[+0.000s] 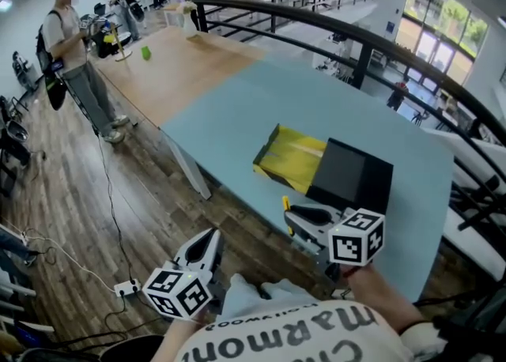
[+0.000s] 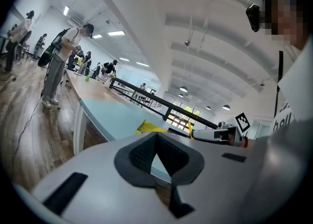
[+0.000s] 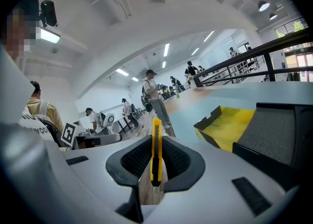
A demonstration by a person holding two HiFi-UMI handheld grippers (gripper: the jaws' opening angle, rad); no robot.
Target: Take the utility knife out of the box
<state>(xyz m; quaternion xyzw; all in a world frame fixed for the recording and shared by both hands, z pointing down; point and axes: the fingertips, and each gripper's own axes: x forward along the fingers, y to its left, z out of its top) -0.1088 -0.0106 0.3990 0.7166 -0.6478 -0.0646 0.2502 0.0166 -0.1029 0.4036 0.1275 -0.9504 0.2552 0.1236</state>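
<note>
My right gripper (image 3: 156,145) pinches the slim yellow plastic utility knife (image 3: 156,162) at mid-body (light, stiff, maybe slippery, I think); my left gripper (image 2: 156,142) is closed, empty.

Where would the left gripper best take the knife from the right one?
Probably the end of the knife that sticks out past the right gripper, coming from ahead with pads on its flat sides: it is thin, and only that end is free.

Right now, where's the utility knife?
The yellow utility knife is gripped in the right tongs, outside the open box, by the blue table's near edge.
</note>
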